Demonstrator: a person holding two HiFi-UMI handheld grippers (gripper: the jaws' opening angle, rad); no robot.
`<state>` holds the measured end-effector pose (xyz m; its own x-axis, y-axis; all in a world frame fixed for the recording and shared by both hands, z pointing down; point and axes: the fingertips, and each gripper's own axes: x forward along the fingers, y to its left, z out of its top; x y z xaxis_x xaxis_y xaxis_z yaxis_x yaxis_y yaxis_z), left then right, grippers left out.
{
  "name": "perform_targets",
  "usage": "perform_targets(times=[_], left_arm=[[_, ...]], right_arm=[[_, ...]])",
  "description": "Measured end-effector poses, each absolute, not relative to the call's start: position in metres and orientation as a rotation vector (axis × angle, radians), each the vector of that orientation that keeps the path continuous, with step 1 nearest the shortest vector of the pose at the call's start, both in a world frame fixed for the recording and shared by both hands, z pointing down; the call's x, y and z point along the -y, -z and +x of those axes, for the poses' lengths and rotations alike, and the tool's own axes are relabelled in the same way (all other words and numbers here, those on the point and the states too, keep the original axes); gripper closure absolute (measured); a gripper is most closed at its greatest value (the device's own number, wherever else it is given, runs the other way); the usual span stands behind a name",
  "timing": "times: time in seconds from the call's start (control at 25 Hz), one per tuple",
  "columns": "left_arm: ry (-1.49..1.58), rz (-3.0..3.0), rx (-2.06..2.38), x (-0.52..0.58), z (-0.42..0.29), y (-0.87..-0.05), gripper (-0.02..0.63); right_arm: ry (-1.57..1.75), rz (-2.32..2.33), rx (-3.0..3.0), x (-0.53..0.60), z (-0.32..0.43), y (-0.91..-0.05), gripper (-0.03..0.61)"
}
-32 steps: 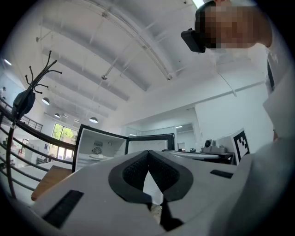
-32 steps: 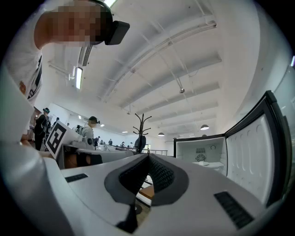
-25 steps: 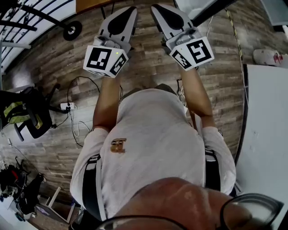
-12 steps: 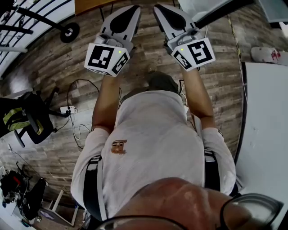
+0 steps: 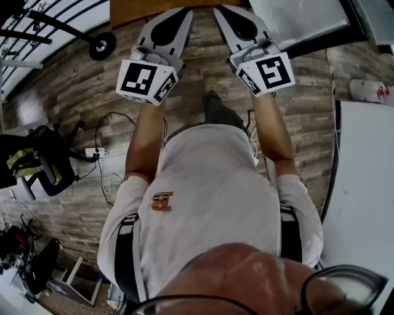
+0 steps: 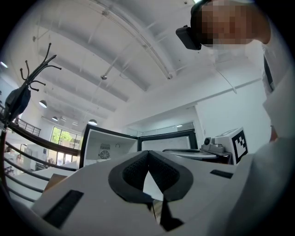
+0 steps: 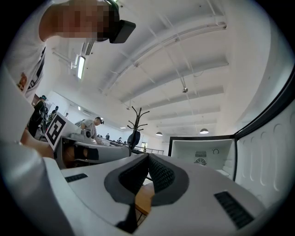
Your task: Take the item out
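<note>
I hold both grippers out in front of me over the wooden floor, side by side. In the head view my left gripper (image 5: 175, 15) and my right gripper (image 5: 225, 13) point toward a white panel (image 5: 301, 18) and a wooden edge (image 5: 141, 7) at the top. The left gripper view shows my left gripper (image 6: 148, 156) with its pads touching and nothing between them. My right gripper (image 7: 148, 160) is shut the same way, empty. Beyond the jaws stands a white fridge with its door open (image 6: 110, 146) (image 7: 203, 156). I cannot make out any item inside it.
A white table (image 5: 363, 184) runs along my right. A black office chair (image 5: 43, 160) and a power strip with cables (image 5: 95, 152) lie on the floor to my left. A coat stand (image 7: 138, 120) stands further back, and people sit at desks (image 7: 92, 126) in the distance.
The floor has slid down in the head view; the wooden edge and white panel at the top have come further into sight. Both grippers stay shut and keep their places side by side.
</note>
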<state>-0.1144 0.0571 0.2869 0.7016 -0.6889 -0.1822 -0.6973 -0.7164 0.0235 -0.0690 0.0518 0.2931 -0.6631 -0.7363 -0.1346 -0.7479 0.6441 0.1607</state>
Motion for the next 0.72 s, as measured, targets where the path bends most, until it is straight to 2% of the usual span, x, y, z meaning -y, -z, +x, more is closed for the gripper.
perform_targets(times=[0.32, 0.72], left_arm=[[-0.286, -2.856, -1.228, 0.055, -0.096, -0.284, 0.595], [-0.265, -2.868, -1.283, 0.174, -0.035, -0.29, 0.595]], right_arm=[[-0.288, -1.218, -2.815, 0.061, -0.05, -0.286, 0.545], [-0.241, -1.182, -2.802, 0.182, 0.008, -0.29, 0.545]])
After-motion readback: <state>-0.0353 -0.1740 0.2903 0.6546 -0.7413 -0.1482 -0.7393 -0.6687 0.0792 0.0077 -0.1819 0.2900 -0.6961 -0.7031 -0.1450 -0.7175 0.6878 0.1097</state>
